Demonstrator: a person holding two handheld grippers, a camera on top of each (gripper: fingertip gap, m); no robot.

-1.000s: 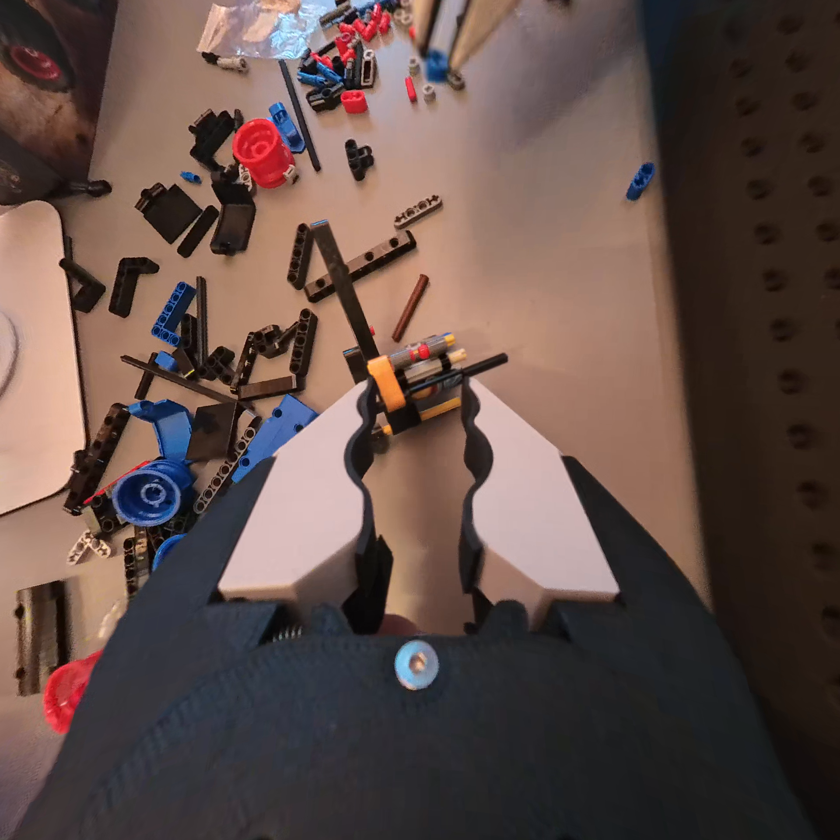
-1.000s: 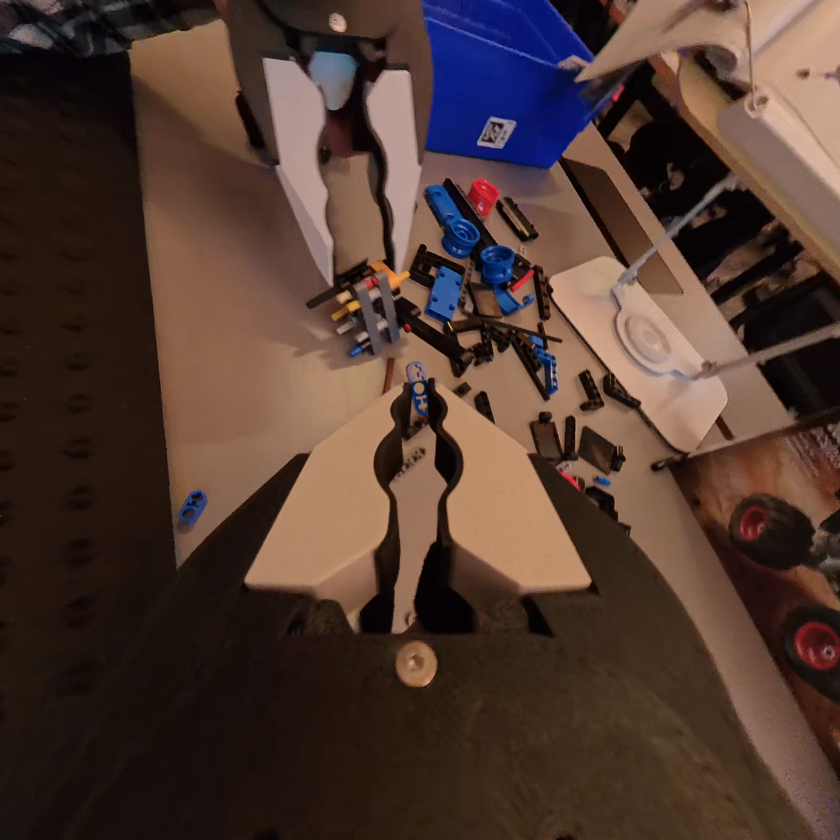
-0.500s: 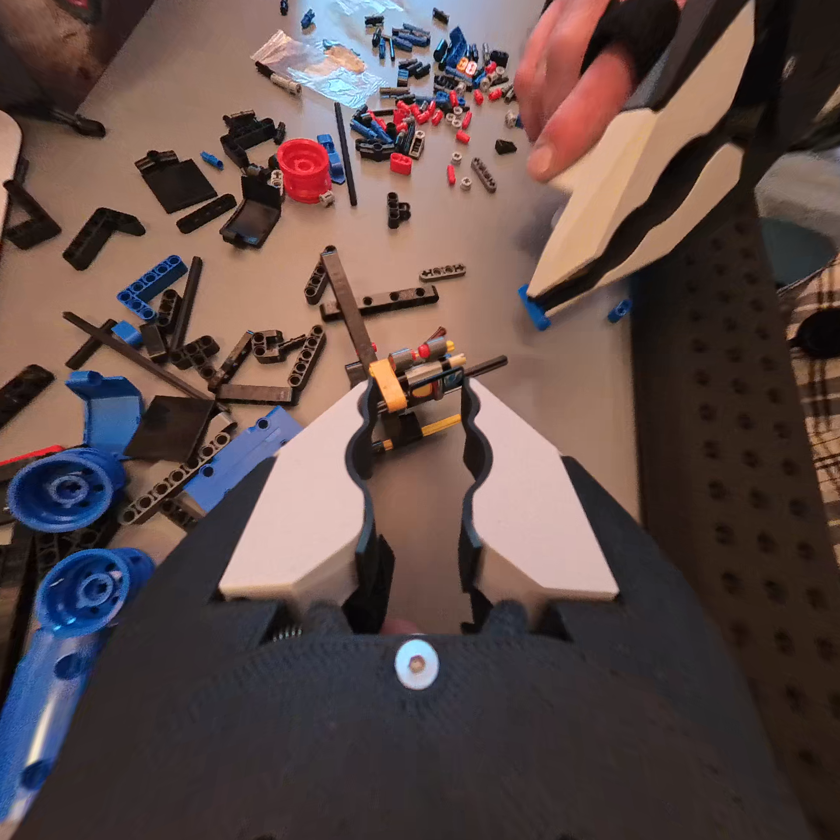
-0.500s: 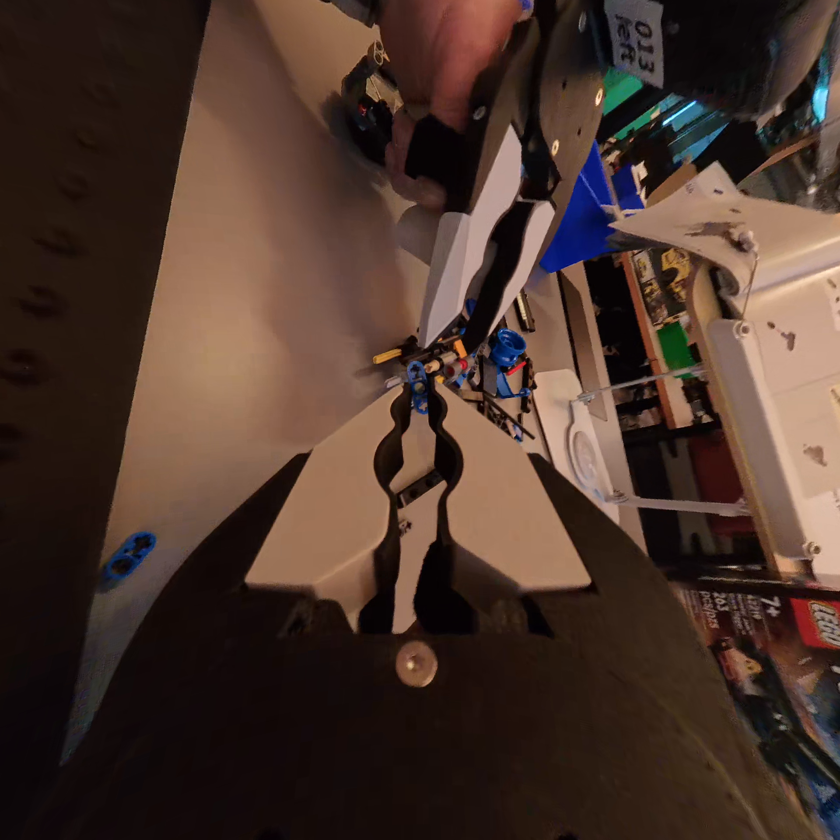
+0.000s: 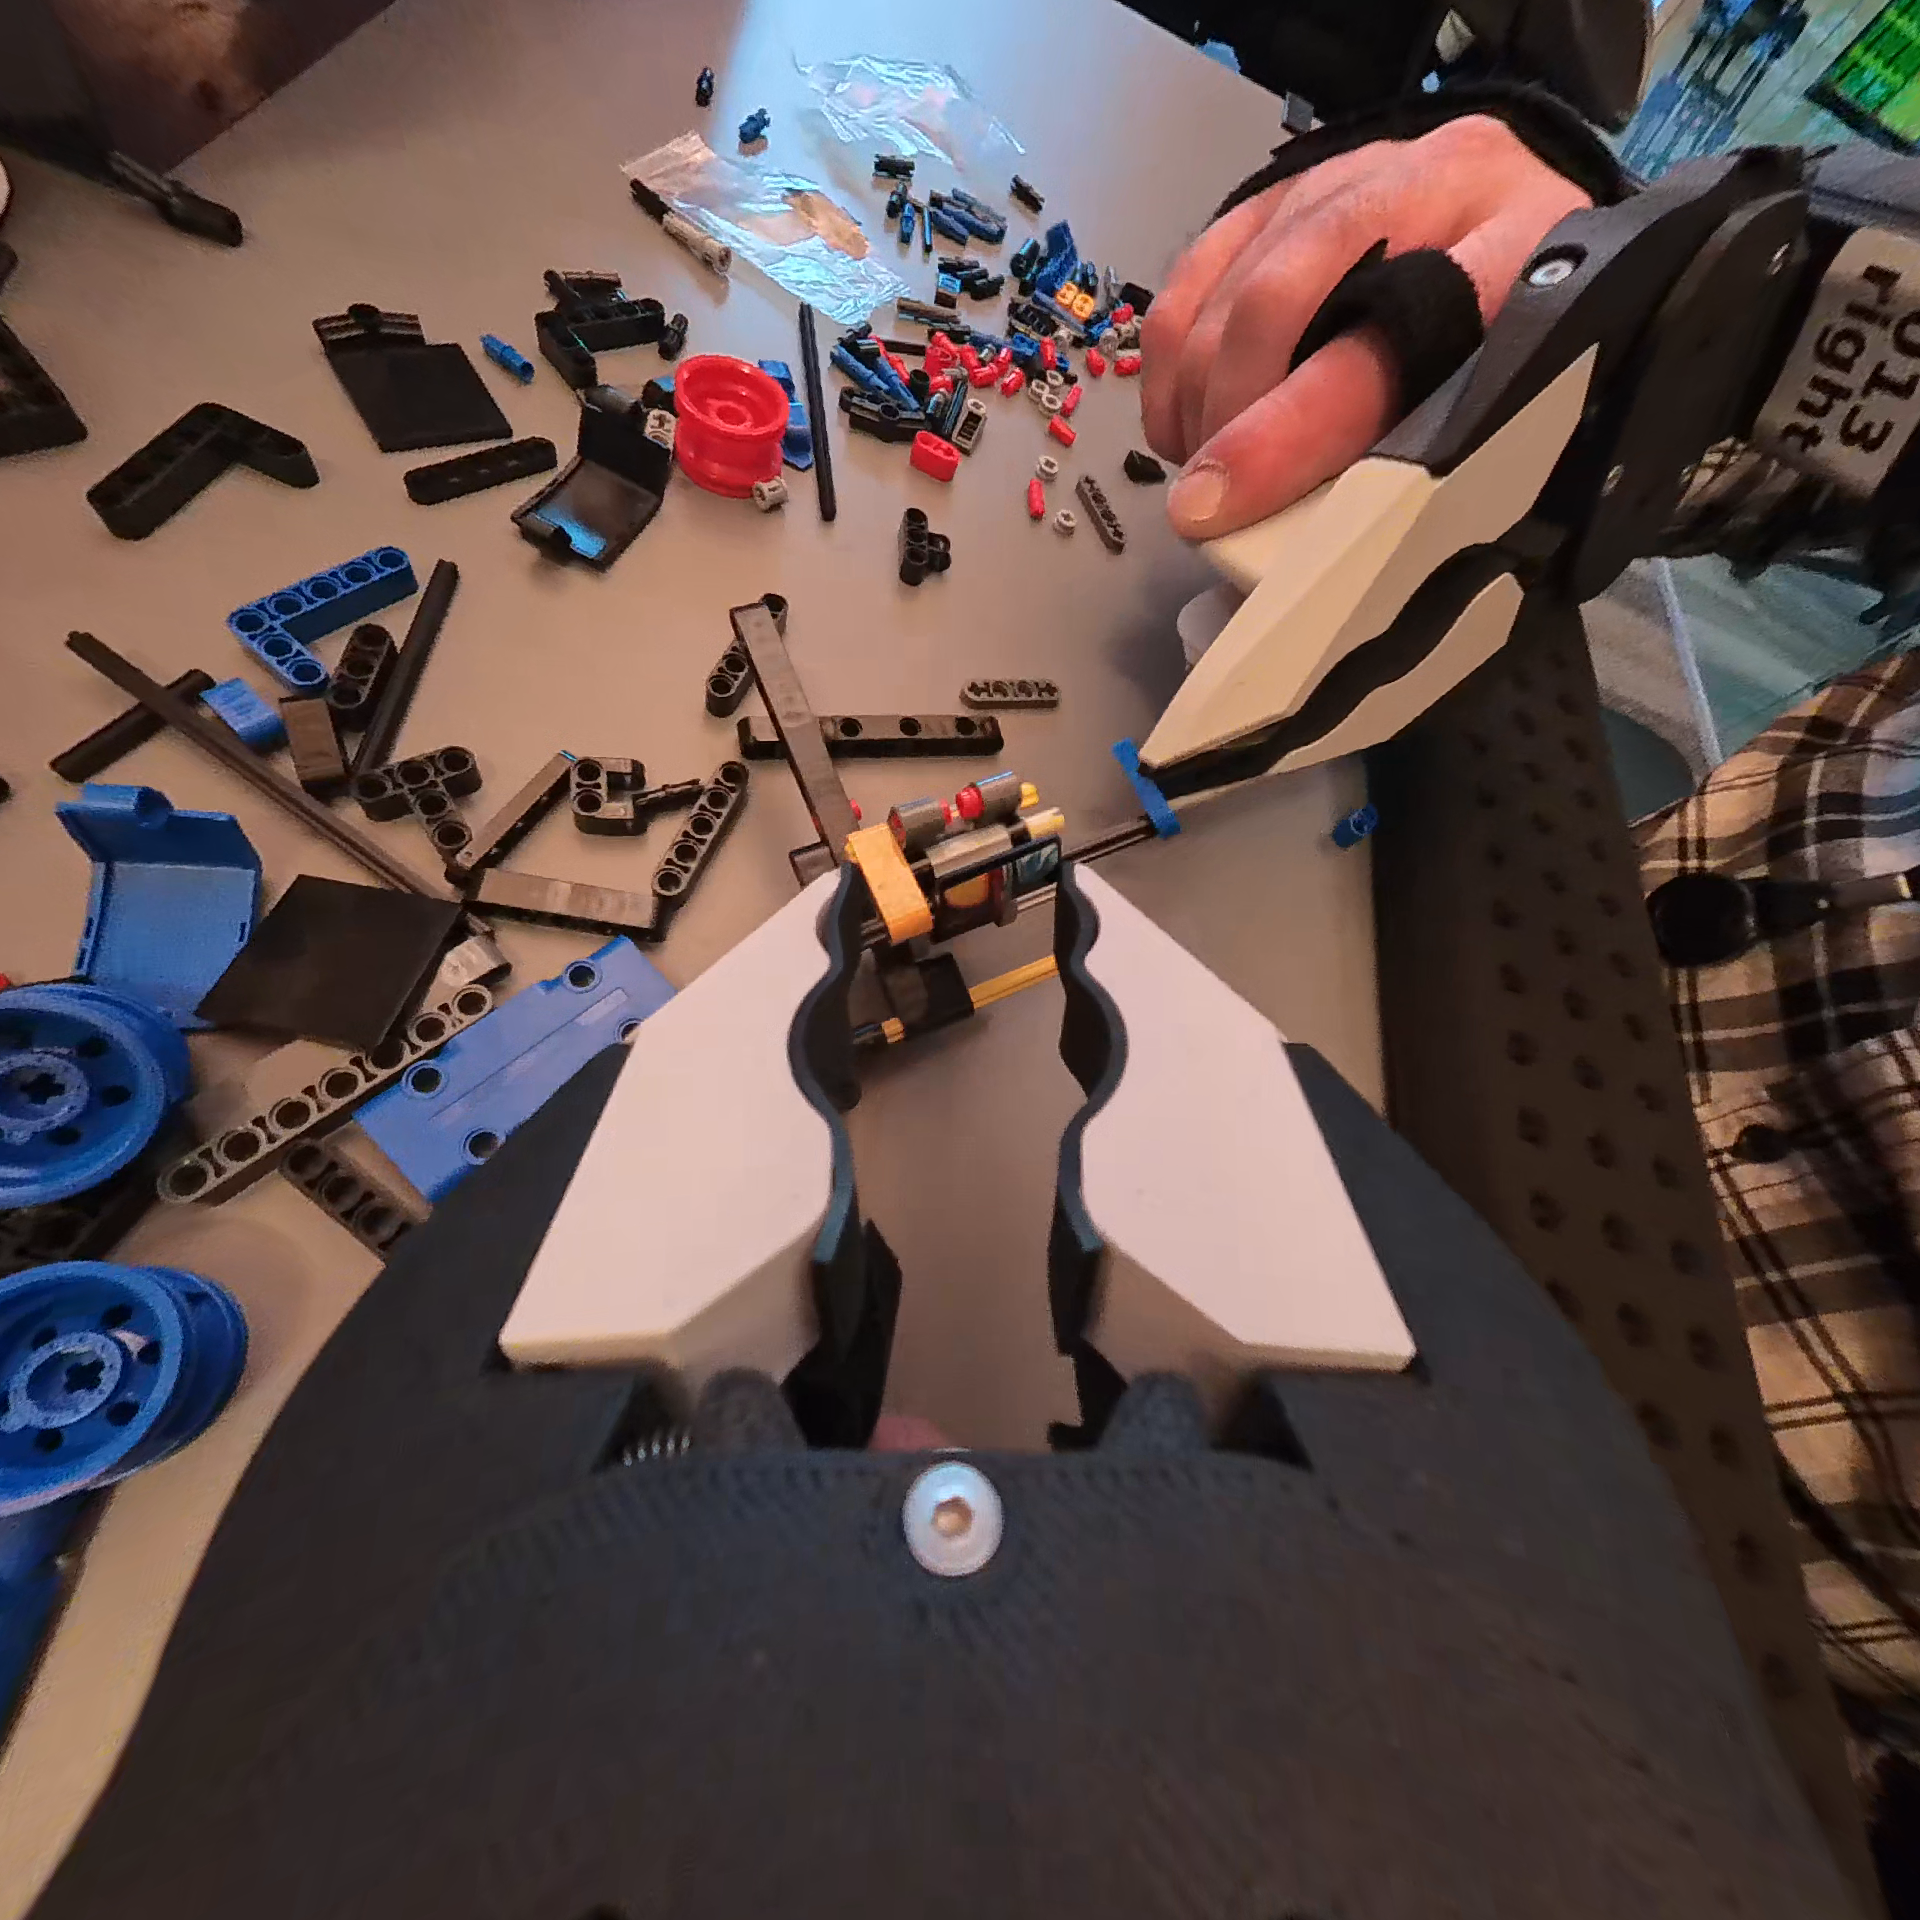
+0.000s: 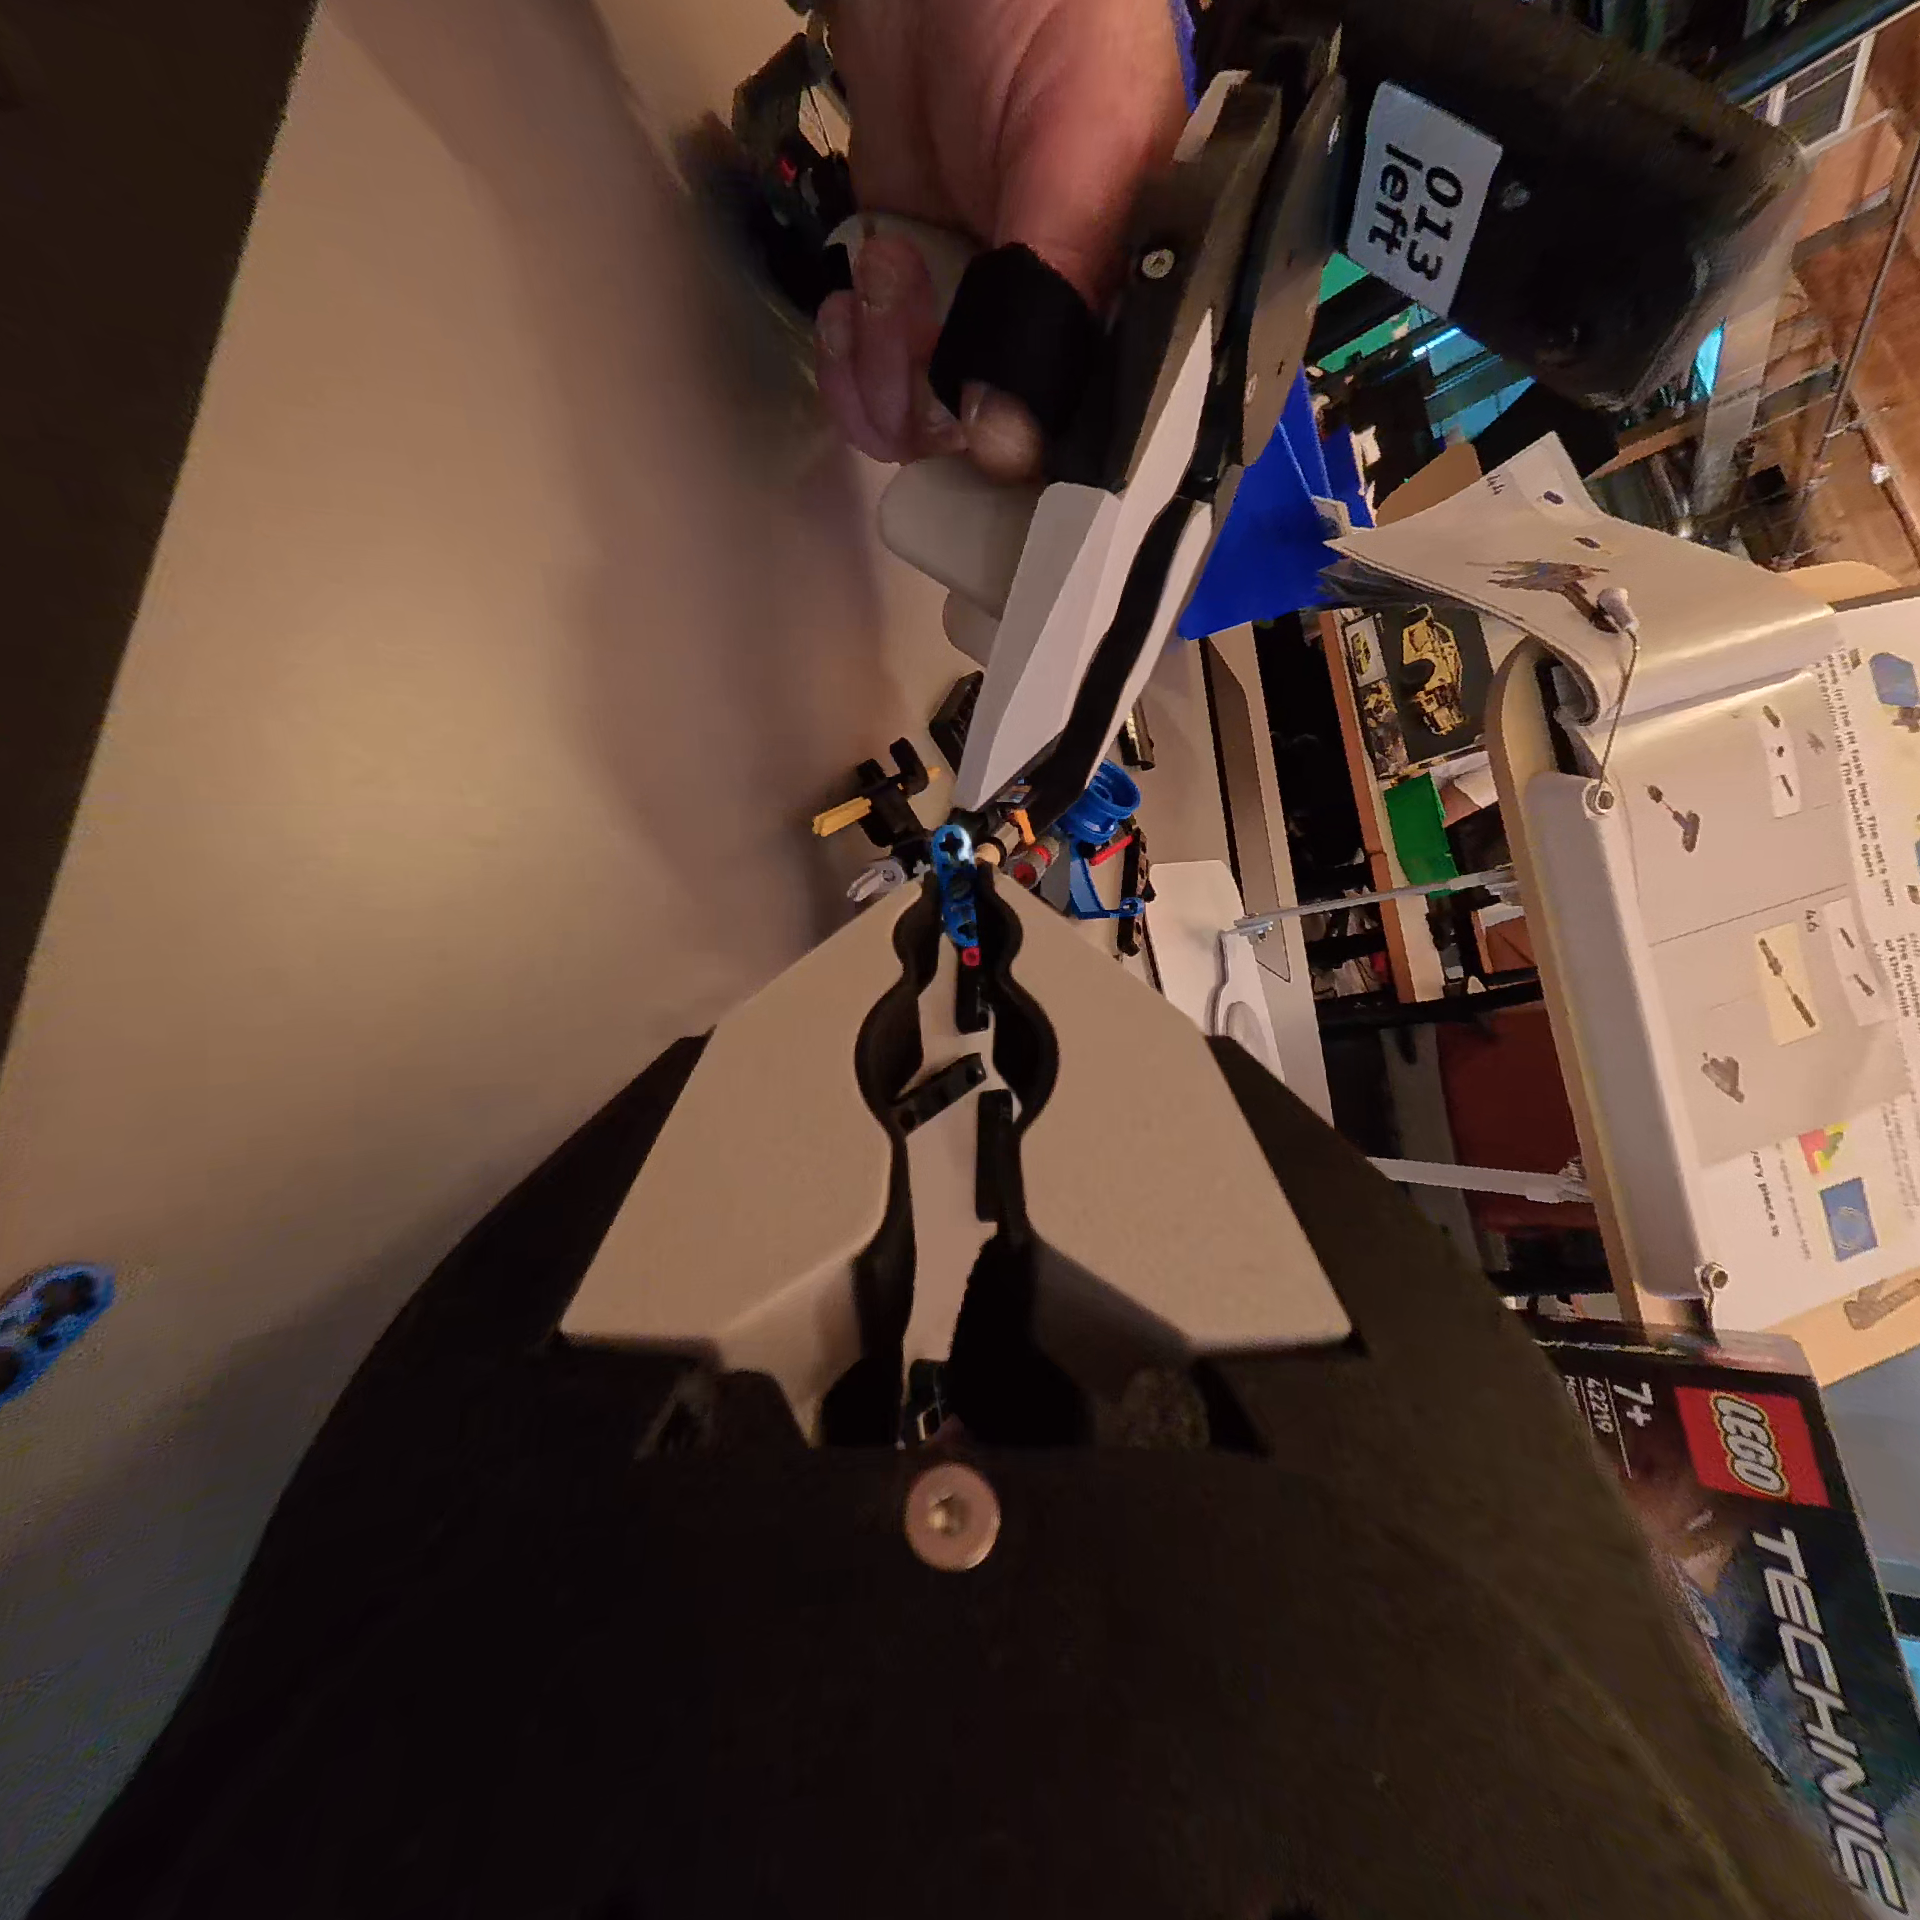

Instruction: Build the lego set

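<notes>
Your left hand-held gripper [image 5: 956,894] clamps the small yellow-and-black assembly [image 5: 961,868] near the surface [image 5: 1195,935] edge. Your right hand-held gripper [image 6: 961,883] pinches a blue liftarm [image 6: 954,878] at its axle end; loose parts crowd the left.

A workshop or hobby-lab bench was suggested. A plain grey tabletop [image 5: 582,125] strewn with loose building-set parts [image 5: 966,353] and a torn clear bag [image 5: 790,223] was spread out beyond the left gripper's fingers, and a dark perforated mat [image 5: 1538,1039] was laid along the table edge to their right. To the right of the right gripper's fingers, an instruction booklet clipped on a white stand [image 6: 1683,831], the set's box [image 6: 1766,1538], a blue bin [image 6: 1262,530] and cluttered shelving [image 6: 1392,727] were seen.
</notes>
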